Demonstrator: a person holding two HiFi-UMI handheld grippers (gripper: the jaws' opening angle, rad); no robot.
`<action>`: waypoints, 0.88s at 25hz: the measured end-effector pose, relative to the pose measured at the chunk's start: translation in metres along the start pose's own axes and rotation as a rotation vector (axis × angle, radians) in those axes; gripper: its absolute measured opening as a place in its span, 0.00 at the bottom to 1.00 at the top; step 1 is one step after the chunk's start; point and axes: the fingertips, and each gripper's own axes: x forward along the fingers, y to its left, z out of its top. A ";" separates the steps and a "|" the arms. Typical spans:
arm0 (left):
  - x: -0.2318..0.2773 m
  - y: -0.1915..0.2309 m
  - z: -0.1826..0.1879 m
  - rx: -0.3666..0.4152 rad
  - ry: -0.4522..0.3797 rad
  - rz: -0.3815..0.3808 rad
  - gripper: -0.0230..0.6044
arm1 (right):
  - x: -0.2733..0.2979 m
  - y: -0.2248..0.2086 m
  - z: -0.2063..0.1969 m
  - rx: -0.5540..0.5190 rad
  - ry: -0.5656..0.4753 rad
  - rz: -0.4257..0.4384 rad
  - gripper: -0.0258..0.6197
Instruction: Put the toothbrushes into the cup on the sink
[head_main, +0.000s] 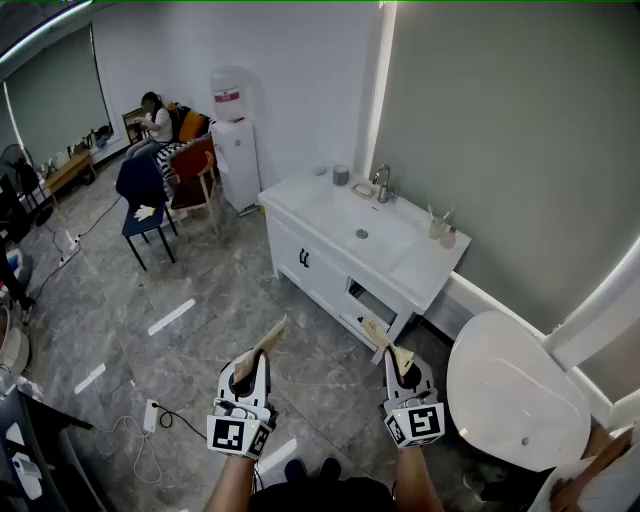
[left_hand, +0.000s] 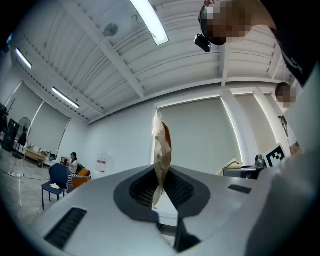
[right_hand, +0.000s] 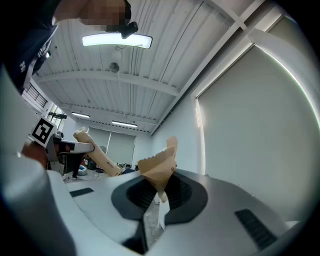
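The white sink cabinet (head_main: 335, 262) stands across the room against the grey wall. At its right end are two small cups (head_main: 440, 231), with thin toothbrush-like sticks (head_main: 432, 213) rising from them; they are too small to make out further. A grey cup (head_main: 341, 175) sits by the faucet (head_main: 382, 184). My left gripper (head_main: 274, 334) and right gripper (head_main: 374, 332) are held low in front of me, far from the sink. Both point up and forward, with their brown-taped jaws shut on nothing. The left gripper view shows its jaws pressed together (left_hand: 161, 145), as does the right gripper view (right_hand: 161, 167).
A large white oval fixture (head_main: 515, 390) stands at the right, with a person's hand (head_main: 572, 492) beside it. Chairs (head_main: 150, 205), a water dispenser (head_main: 234, 145) and a seated person (head_main: 155, 120) are at the far left. Cables (head_main: 150, 420) lie on the marble floor.
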 end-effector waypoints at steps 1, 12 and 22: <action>0.000 -0.002 0.000 0.004 0.001 -0.001 0.11 | -0.001 -0.001 -0.001 0.008 0.002 -0.004 0.12; -0.001 -0.009 0.002 0.002 -0.002 -0.009 0.11 | -0.003 -0.002 0.001 0.010 -0.016 -0.002 0.12; 0.001 -0.020 -0.002 -0.011 -0.006 -0.013 0.11 | -0.009 -0.014 0.001 0.013 -0.026 -0.007 0.12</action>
